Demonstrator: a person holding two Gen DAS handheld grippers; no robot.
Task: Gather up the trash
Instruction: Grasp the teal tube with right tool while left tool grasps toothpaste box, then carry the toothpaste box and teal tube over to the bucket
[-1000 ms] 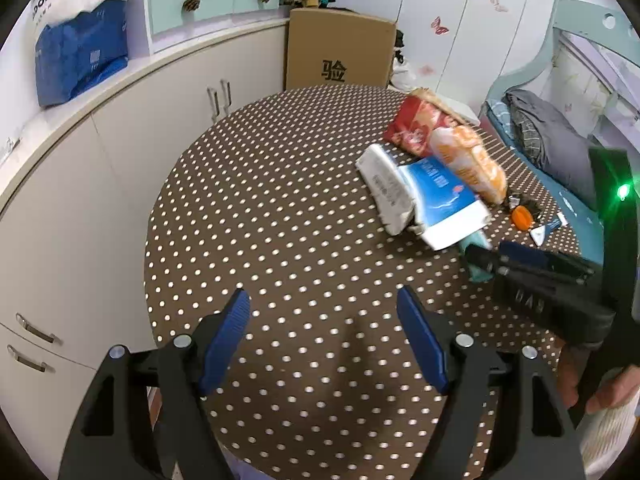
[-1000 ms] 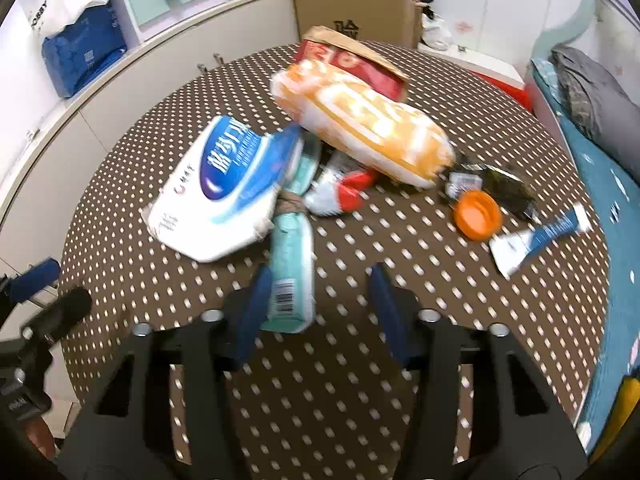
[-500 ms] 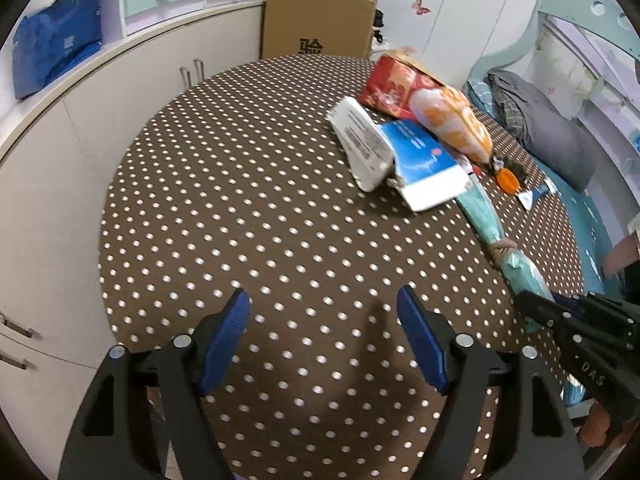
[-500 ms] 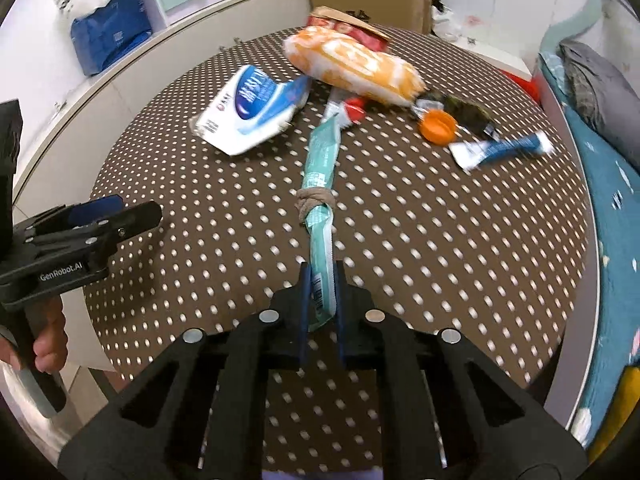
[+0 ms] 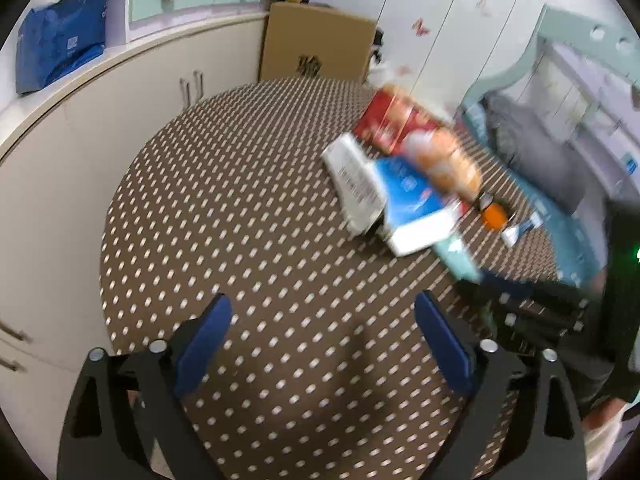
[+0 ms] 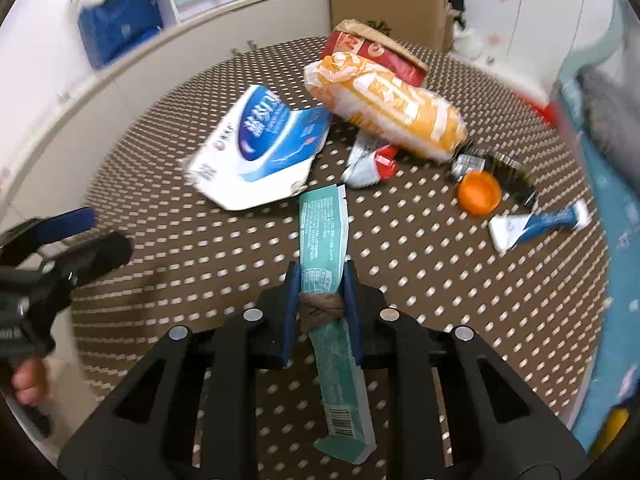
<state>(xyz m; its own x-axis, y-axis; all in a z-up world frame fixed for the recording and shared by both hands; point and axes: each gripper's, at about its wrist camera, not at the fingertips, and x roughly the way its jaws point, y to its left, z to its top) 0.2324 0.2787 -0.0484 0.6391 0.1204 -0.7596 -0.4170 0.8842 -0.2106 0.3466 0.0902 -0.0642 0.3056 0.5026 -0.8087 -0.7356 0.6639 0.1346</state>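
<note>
A long teal wrapper [image 6: 324, 236] with a brown knot sits between the blue pads of my right gripper [image 6: 321, 266]. The pads press on it at the knot while the jaws are opening slightly, and its barcode end trails back under the gripper. Beyond lie a blue-and-white tissue pack [image 6: 264, 140], an orange bag [image 6: 384, 104], a red bag [image 6: 372, 50], an orange cap [image 6: 479, 193] and a small sachet [image 6: 536, 226]. My left gripper [image 5: 320, 300] hovers over bare dotted tablecloth. Its jaws are opening wide and hold nothing.
The round brown dotted table [image 6: 440, 280] stands beside white cabinets [image 5: 80, 160] on the left, with a blue bag [image 5: 60, 52] on top. A cardboard box [image 6: 388, 0] is behind the table. A bed [image 5: 540, 152] runs along the right.
My right gripper closed on the teal wrapper and drew it out of the pile. The grip now sits at the knot, not the barcode end. My left jaws have spread wider.
</note>
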